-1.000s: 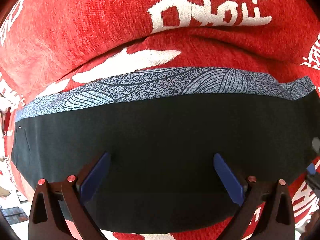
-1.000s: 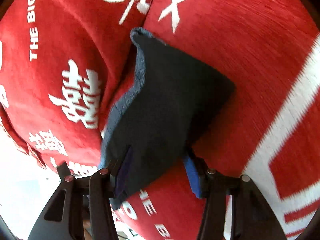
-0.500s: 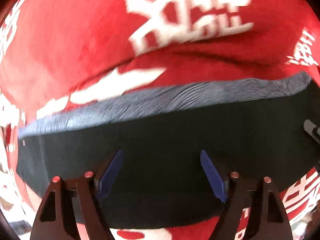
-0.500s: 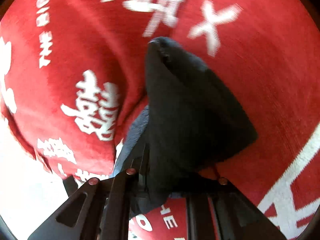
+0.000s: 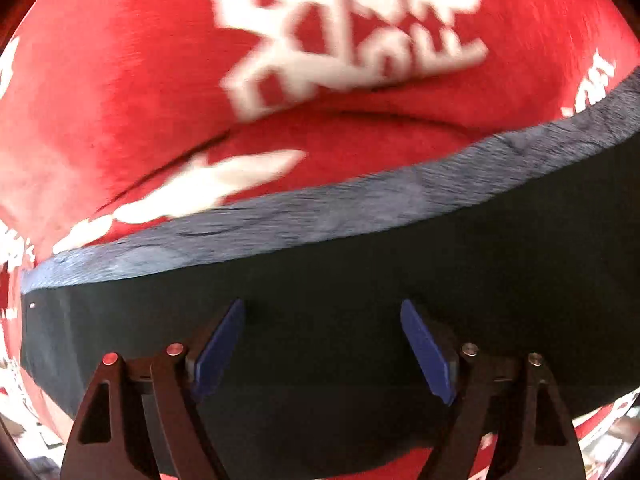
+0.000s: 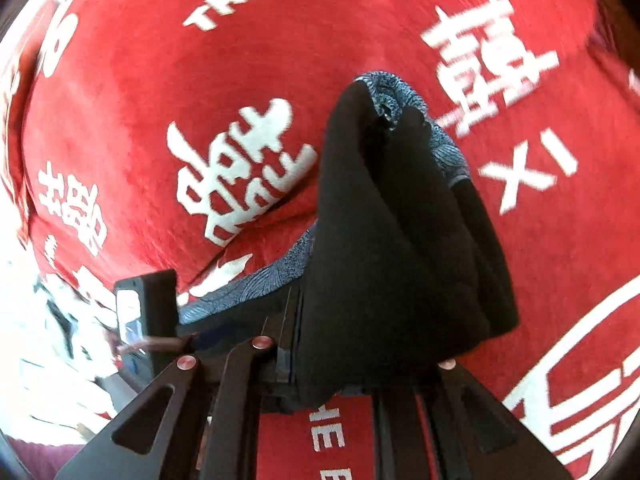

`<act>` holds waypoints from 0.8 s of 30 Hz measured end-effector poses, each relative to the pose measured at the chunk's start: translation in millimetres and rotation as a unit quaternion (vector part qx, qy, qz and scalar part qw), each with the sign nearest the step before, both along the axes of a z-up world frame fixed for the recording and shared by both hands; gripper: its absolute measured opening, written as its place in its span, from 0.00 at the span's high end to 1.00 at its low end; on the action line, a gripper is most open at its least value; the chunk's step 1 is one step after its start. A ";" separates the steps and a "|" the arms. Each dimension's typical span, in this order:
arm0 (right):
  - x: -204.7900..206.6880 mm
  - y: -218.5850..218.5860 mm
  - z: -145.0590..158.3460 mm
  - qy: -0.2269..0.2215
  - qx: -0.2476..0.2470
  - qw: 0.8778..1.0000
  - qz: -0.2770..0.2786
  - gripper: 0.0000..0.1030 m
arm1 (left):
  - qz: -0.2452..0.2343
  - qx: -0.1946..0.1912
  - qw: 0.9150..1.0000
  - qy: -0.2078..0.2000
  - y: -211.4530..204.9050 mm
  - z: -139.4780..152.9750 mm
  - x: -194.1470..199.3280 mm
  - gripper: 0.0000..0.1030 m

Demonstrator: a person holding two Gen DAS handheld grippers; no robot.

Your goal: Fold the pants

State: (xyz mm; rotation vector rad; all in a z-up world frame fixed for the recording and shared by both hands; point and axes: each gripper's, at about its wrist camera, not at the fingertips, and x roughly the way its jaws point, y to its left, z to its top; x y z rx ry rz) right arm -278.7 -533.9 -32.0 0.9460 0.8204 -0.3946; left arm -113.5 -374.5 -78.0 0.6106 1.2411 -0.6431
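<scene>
a: which way do the pants [image 5: 360, 280] run from our left gripper [image 5: 322, 350]?
b: crosswise below it, patterned band far side, on the red blanket [image 5: 160, 80]; its jaws have narrowed yet stand apart, empty
a: and our right gripper [image 6: 332, 360]?
b: clamped on one end, lifted; it leads the fold

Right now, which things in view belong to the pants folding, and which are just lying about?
Part of the job:
- black pants with patterned grey waistband
- right gripper, clamped on a lifted end of the pants
- left gripper, jaws apart over the flat part

Just there:
- red blanket with white lettering underneath
- clutter at the blanket's edge, too blurred to identify
</scene>
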 end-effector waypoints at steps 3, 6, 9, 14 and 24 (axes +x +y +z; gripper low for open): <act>19.5 30.1 28.2 0.031 -0.064 0.997 0.028 0.86 | 0.003 -0.029 1.000 -0.003 36.9 18.9 17.4 0.21; 46.8 71.5 49.2 0.055 -0.122 0.989 0.057 0.86 | 0.003 -0.034 0.999 -0.002 77.7 31.0 39.8 0.21; 77.2 117.3 57.1 0.067 -0.155 0.983 0.079 0.81 | 0.017 -0.029 0.999 -0.008 120.0 37.1 71.4 0.21; 142.7 195.7 30.3 0.099 -0.174 0.971 0.132 0.71 | 0.063 -0.008 0.998 -0.020 195.8 29.7 130.3 0.21; 214.5 323.0 -15.3 0.172 -0.213 0.929 0.251 0.35 | 0.113 -0.019 0.993 0.033 258.0 12.0 164.2 0.21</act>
